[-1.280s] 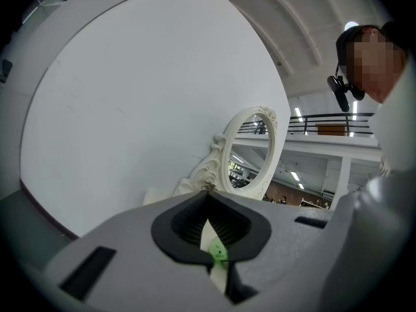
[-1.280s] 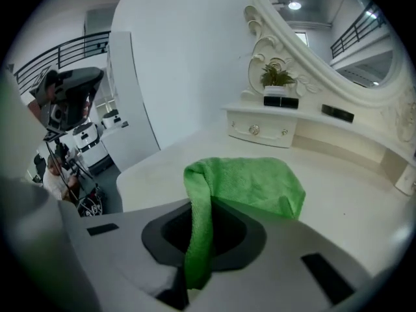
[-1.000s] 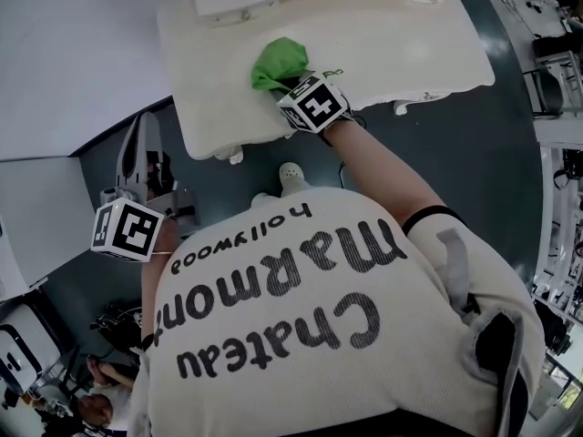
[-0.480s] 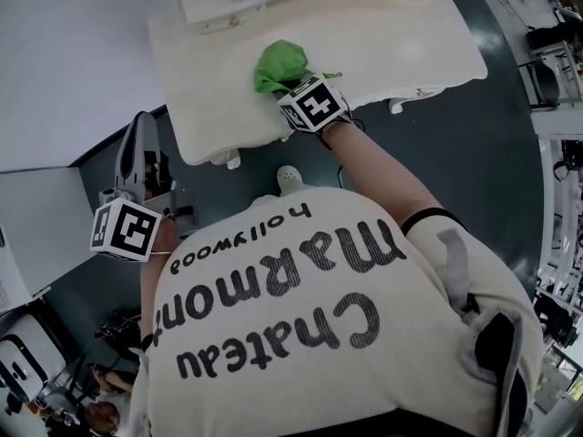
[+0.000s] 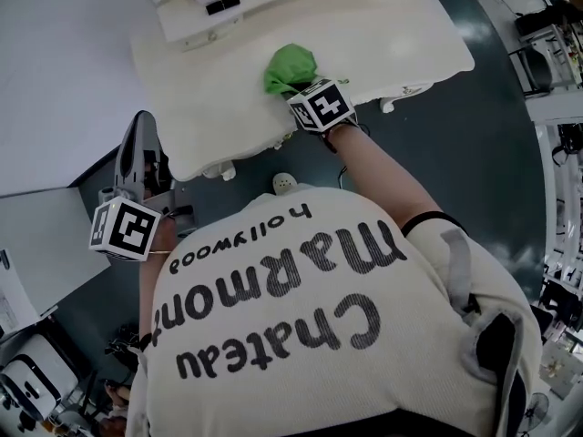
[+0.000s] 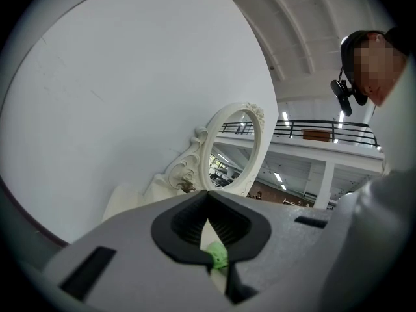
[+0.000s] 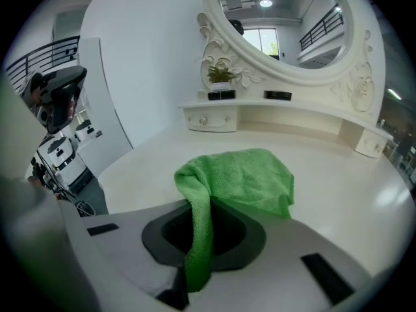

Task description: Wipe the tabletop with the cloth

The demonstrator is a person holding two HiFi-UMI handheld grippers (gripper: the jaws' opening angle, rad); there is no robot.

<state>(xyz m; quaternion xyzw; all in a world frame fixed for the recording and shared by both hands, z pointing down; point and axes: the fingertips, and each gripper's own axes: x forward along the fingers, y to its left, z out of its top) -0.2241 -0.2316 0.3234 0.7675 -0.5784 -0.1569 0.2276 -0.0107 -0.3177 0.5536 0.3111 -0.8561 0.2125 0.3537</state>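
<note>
On the bench [image 5: 405,35], near its front edge | right gripper [image 7: 198,236] jaws clamped on the green cloth [image 5: 291,65] | cloth has slid rightward along the bench since a second ago, so a wiping stroke seems under way | left gripper [image 6: 208,223] jaws closed, empty, held low off the bench's left.

The cloth [image 7: 240,177] is bright green microfibre with a fuzzy nap, and it's bunched into a lump, not spread flat. One fold trails back and is pinched between the jaws of the right gripper [image 7: 198,265]. The rest mounds up just in front of them and rests on the tabletop [image 7: 338,194].

The tabletop is a cream-white vanity top, smooth with a bit of sheen, and its front edge is curved. In the head view the cloth [image 5: 291,66] sits about mid-width on the tabletop [image 5: 401,35], close to the front edge, right at the gripper [image 5: 296,89].
</note>
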